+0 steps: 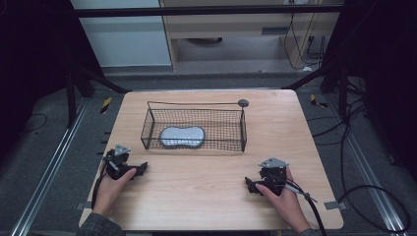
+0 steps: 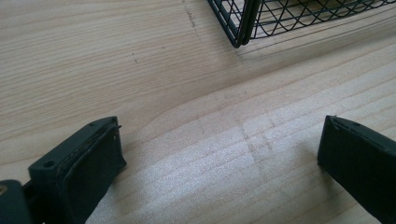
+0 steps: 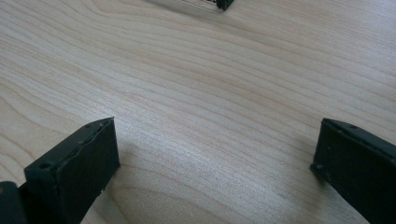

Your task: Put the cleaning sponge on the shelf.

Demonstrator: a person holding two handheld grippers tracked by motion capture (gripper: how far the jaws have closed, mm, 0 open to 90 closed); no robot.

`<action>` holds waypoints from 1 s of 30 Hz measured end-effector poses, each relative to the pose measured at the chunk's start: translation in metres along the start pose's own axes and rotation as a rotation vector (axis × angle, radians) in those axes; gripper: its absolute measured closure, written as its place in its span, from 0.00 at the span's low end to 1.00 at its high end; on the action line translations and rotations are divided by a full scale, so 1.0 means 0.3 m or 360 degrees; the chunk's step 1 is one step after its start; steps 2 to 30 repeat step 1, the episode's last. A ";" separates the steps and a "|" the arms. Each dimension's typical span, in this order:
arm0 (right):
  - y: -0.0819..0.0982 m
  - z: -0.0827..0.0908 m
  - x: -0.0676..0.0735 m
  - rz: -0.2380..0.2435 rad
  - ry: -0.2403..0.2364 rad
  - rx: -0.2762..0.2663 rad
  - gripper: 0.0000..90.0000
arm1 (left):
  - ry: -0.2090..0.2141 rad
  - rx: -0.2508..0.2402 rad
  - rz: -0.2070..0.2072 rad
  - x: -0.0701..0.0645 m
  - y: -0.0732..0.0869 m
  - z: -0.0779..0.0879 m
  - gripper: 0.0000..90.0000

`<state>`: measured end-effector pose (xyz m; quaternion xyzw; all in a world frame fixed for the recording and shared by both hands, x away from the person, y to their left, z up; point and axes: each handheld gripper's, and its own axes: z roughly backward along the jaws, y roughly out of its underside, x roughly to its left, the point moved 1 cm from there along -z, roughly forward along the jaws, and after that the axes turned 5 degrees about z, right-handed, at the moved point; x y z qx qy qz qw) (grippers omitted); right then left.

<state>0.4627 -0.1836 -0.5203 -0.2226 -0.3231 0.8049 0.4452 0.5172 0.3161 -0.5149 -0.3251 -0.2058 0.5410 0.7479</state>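
- Your left gripper (image 1: 129,168) rests on the table (image 1: 206,196) at about 8 o'clock from the table centre. Its jaws stand wide apart with bare wood between them, so it is released and holds nothing.
- Your right gripper (image 1: 255,185) rests at about 4 o'clock, likewise spread wide and holding nothing.
- Both tools lie low and near your edge, well apart from each other. Judged from this, it is a neutral ready position that leaves the work area free.
- The grey pouch (image 1: 182,136) lies flat inside the wire basket (image 1: 147,129), toward its left half, at about 12 o'clock from the grippers.
- The left gripper view shows the basket's near corner (image 2: 240,32) at 1 o'clock, so your left tool has the shorter approach.
- The basket's raised handle (image 1: 196,103) runs along the far side, leaving the open top accessible.
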 end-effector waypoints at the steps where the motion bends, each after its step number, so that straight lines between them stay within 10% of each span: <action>1: 0.000 0.000 0.000 0.0000 0.0000 0.0000 0.00 | 0.0000 0.0000 0.0000 0.000 0.000 0.000 0.00; 30: 0.000 0.000 0.000 0.0000 0.0000 0.0000 0.00 | 0.0000 0.0000 0.0000 0.000 0.000 0.000 0.00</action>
